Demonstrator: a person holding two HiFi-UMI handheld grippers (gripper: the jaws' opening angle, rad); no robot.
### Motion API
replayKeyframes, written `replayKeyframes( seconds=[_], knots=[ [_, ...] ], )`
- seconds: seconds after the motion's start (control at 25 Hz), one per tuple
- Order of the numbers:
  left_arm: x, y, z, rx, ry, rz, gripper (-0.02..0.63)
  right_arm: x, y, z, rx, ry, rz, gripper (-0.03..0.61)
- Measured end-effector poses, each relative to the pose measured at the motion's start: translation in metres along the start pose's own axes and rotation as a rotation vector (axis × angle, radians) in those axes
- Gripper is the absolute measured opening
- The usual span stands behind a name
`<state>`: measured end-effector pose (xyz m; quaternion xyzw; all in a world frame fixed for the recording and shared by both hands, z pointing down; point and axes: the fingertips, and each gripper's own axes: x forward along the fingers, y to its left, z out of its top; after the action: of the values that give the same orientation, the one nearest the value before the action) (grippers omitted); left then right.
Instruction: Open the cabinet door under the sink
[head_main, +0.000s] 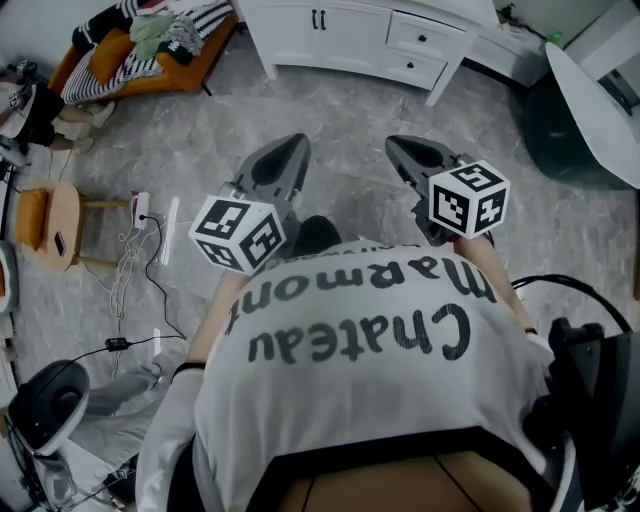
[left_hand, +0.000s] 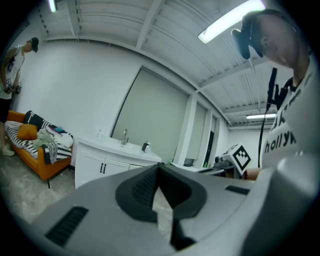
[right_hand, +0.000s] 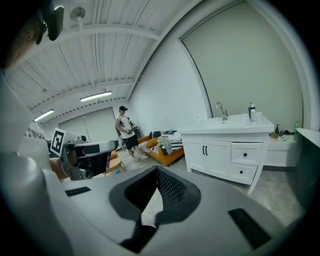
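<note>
I am looking steeply down over my own white printed shirt (head_main: 360, 330), and I am holding both tools out ahead of me over the grey marbled floor (head_main: 350, 120). The left tongs (head_main: 288, 148) are sitting clenched with nothing between them; in the left gripper view the ribbed pads are meeting tip to tip (left_hand: 159, 168). The right tongs (head_main: 405, 148) are clenched and empty too, their pads pressing together in the right gripper view (right_hand: 157, 170). The marker cubes are showing just above my shirt in the head view, one on each tool. The cabinet door (head_main: 295, 28) is standing at the top centre of the head view, well apart from both tongs, one of a pair whose black handles are sitting side by side, and it is lying flush and shut. In the right gripper view that door (right_hand: 212, 152) is showing right of centre, below the sink (right_hand: 227, 124) with its tap, and two drawers (right_hand: 245, 156) are stacking to its right. In the left gripper view the door (left_hand: 92, 167) is appearing at the lower left. An orange sofa (head_main: 150, 55) piled with striped cushions is filling the upper left corner of the head view, and another person (right_hand: 125, 131) is standing near it in the right gripper view.
</note>
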<state>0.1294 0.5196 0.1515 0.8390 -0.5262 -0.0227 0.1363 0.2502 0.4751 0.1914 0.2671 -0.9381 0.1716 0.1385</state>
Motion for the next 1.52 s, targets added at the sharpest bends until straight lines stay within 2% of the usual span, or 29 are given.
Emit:
replayKeyframes(
  seconds=[0.44,0.68,0.92,1.08,1.2,1.44,1.52],
  knots=[
    [0.049,0.058,0.016,-0.017,0.032,-0.069,0.006,0.055,-0.027,0.022,0.048,0.018,-0.052,0.008],
    [0.089,0.142,0.038,-0.01,0.048,-0.092,0.006,0.137,-0.051,0.057,0.063,0.024,-0.074,0.008],
    [0.094,0.151,0.046,-0.001,0.048,-0.104,0.006,0.144,-0.054,0.067,0.048,-0.002,-0.088,0.008],
    [0.112,0.219,0.079,0.015,0.058,-0.125,0.006,0.215,-0.06,0.107,0.053,0.012,-0.103,0.009],
    [0.12,0.263,0.09,0.025,0.075,-0.133,0.006,0.263,-0.06,0.127,0.05,0.022,-0.096,0.008],
    [0.12,0.267,0.091,0.024,0.081,-0.134,0.006,0.27,-0.059,0.13,0.046,0.012,-0.092,0.008],
    [0.128,0.284,0.094,0.029,0.085,-0.132,0.006,0.285,-0.067,0.136,0.055,0.014,-0.102,0.008]
  ],
)
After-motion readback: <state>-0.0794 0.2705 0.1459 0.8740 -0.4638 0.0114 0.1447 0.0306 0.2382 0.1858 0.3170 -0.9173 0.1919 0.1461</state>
